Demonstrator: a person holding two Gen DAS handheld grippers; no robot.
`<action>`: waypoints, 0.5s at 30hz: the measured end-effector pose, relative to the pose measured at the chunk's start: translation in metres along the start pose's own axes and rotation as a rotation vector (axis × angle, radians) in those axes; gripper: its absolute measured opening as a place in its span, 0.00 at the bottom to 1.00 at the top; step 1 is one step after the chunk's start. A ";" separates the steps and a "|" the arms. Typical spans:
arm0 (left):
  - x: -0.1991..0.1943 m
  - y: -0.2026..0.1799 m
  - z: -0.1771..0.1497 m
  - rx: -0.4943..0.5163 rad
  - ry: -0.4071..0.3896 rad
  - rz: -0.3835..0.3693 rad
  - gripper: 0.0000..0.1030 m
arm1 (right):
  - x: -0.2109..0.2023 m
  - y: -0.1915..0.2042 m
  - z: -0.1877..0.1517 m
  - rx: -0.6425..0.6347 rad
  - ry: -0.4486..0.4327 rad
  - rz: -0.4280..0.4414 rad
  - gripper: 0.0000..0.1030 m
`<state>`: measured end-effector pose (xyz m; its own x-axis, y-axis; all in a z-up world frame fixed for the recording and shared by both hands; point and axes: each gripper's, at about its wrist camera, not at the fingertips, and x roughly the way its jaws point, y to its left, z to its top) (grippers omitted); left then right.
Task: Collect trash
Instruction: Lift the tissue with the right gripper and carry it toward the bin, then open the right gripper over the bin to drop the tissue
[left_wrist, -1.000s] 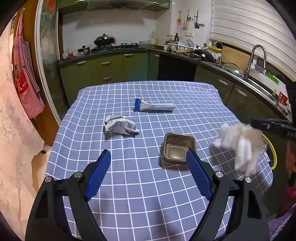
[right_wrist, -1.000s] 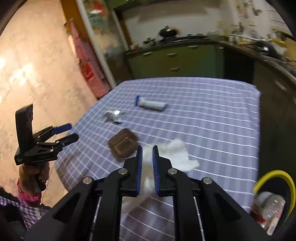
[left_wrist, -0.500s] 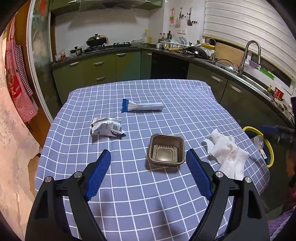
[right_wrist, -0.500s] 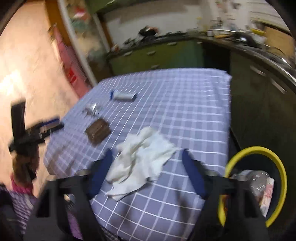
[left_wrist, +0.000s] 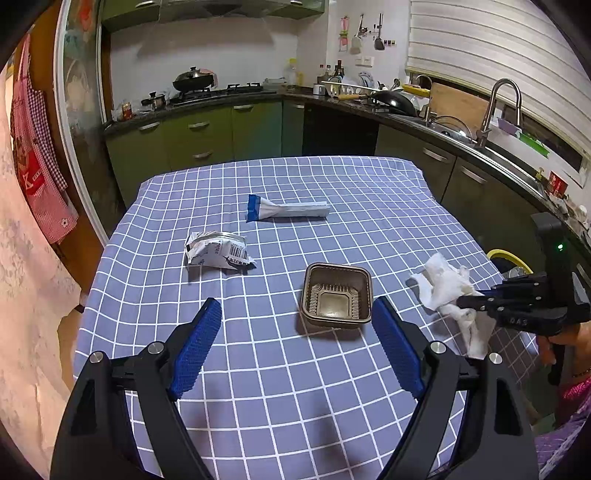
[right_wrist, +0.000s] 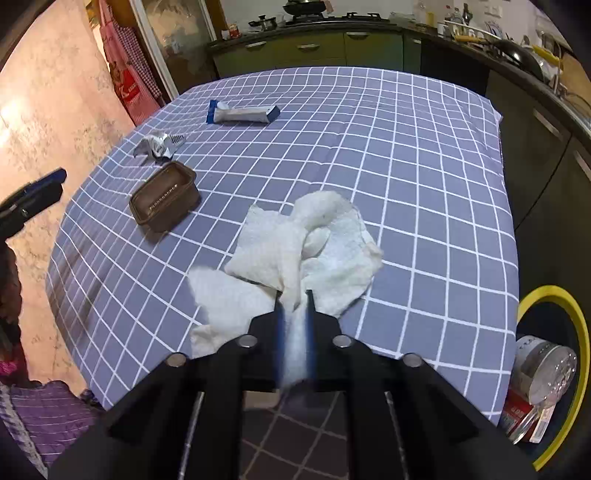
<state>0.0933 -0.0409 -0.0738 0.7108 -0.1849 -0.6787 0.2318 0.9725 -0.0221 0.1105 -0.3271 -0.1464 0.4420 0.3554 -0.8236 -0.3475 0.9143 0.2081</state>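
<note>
A crumpled white tissue (right_wrist: 295, 240) lies on the blue checked tablecloth (right_wrist: 406, 166) near its right edge. My right gripper (right_wrist: 293, 297) is closing on it, and its pads pinch the tissue's near fold. In the left wrist view that gripper (left_wrist: 461, 301) comes in from the right onto the tissue (left_wrist: 443, 284). My left gripper (left_wrist: 295, 306) hovers open and holds nothing, just short of a brown plastic tray (left_wrist: 336, 295). A crumpled silver wrapper (left_wrist: 218, 253) and a blue-and-white wrapper (left_wrist: 288, 210) lie farther back.
A yellow-rimmed bin (right_wrist: 554, 291) stands on the floor by the table's right edge, with a clear bottle (right_wrist: 546, 365) and other rubbish in it. Green kitchen cabinets (left_wrist: 221, 136) and a counter run behind and to the right. A person's purple sleeve (right_wrist: 44, 417) shows at lower left.
A second ago the right gripper held the tissue in the air. It then opened and the tissue dropped onto the table. Now the gripper is lower and pinches the tissue again. The left gripper stayed open.
</note>
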 end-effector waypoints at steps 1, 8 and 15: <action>0.000 0.000 0.000 -0.001 0.001 0.000 0.80 | -0.006 0.000 0.000 0.004 -0.019 0.002 0.07; 0.002 -0.001 -0.001 0.006 0.002 -0.005 0.80 | -0.057 -0.012 0.001 0.036 -0.133 0.017 0.07; 0.001 -0.007 -0.001 0.017 0.001 -0.010 0.80 | -0.114 -0.046 -0.012 0.101 -0.227 -0.070 0.07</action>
<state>0.0919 -0.0481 -0.0749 0.7078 -0.1948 -0.6790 0.2505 0.9680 -0.0166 0.0657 -0.4119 -0.0684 0.6403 0.3150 -0.7005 -0.2302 0.9488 0.2161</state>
